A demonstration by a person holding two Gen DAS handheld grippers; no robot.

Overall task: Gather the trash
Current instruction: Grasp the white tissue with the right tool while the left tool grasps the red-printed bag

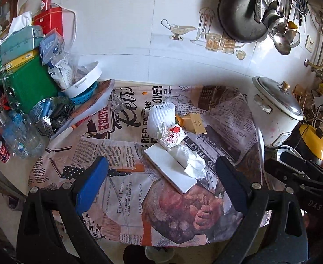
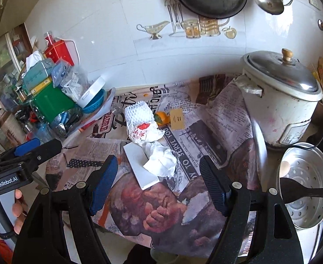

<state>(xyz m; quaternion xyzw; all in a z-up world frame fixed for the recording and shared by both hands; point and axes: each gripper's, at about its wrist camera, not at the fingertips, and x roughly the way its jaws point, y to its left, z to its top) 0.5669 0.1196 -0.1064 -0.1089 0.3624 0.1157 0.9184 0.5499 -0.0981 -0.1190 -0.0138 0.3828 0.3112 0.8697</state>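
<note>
On the newsprint cloth, mid-table: trash cluster, all well short of both grippers.
Crumpled tissue (image 2: 160, 161): lying partly on the white flat box (image 2: 140, 167), overhanging its right edge; likely featherweight, soft, crushable; best pinched at the raised bunched middle, where folds give the pads something to bite.
Foam fruit net (image 2: 138, 113): white mesh sleeve, behind the tissue; probably springy and very light; squashes under a pinch, so a deep grip across the body seems safest.
Printed wrapper (image 2: 145, 133): crinkled white film with red marks, touching the net's front and the tissue's back; thin, likely slippery; take at a crumpled ridge, not a flat flap.
Orange peel or fruit (image 2: 161, 118): just right of the net, beside a small tan card (image 2: 177, 118); cannot tell whether whole or scrap.
White flat box, handling: stiff, smooth, low; hard to lift flat, easier from a long edge.
Right gripper (image 2: 159, 181): spread wide, nothing between the pads, nothing touched; hanging above the cloth, aimed down at the box and tissue.
Left gripper (image 1: 161, 182): likewise spread, empty, touching nothing; tissue and box framed between its fingers.
Hand (image 2: 0, 211): wrapped round the left tool's handle, seen at the right camera's left edge.
Risk: rice cooker (image 2: 280, 101) and steamer pot (image 2: 305, 187) close on the right.
</note>
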